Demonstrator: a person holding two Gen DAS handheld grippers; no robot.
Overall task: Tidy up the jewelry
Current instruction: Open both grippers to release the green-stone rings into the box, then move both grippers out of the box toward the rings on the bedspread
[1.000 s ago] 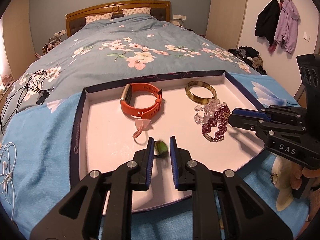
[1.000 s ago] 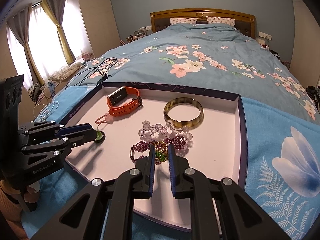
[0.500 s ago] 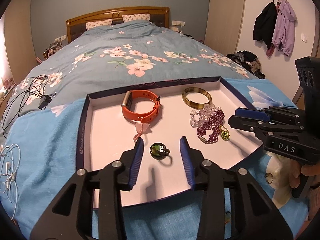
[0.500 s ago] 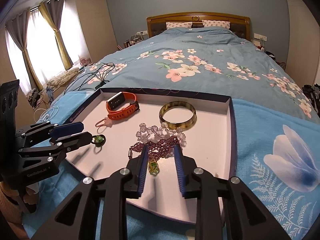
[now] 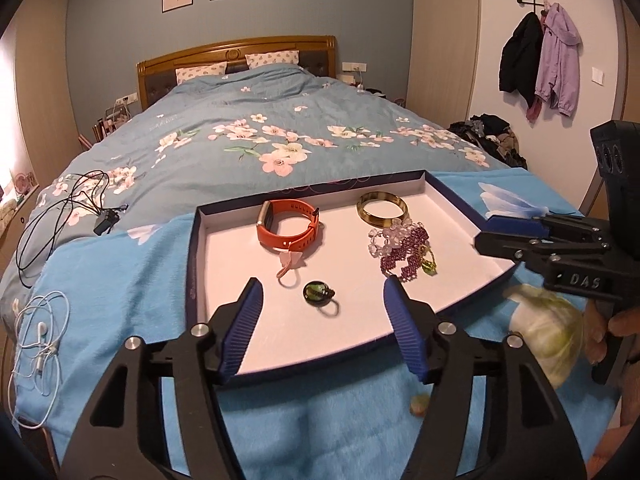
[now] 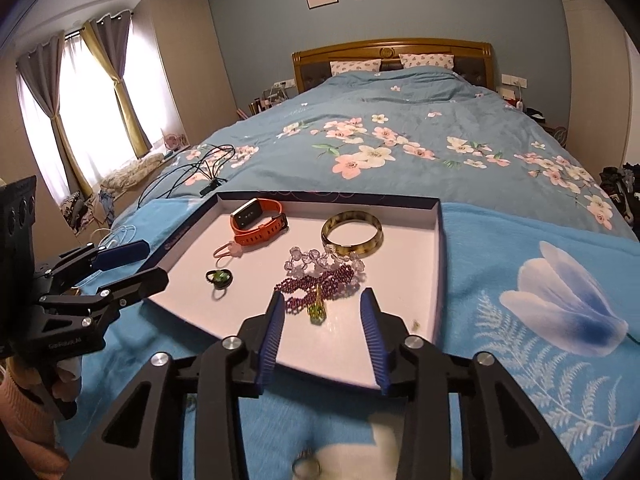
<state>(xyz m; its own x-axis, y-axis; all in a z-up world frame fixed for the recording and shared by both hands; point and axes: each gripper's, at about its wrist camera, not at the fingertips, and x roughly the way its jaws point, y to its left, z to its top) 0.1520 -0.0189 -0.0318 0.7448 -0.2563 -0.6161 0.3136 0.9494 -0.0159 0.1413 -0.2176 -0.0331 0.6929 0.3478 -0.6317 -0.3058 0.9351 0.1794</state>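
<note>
Hovering both grippers wide apart and empty: left gripper (image 5: 323,300) frames the green ring (image 5: 317,292); right gripper (image 6: 322,310) faces the green pendant (image 6: 317,309), bangle (image 6: 352,233) at twelve o'clock in the tray (image 6: 437,240).

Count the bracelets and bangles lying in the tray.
3. The tortoiseshell bangle lies at the far right of the tray; the clear bead bracelet touches its near side; the purple bead bracelet overlaps that one. The orange watch band isn't counted.

Between the left tongs, a glossy glass-like green ring (image 5: 318,293); beyond, a matt rubbery orange watch band (image 5: 289,231); fuzzy blue blanket (image 5: 120,280) beneath.
</note>
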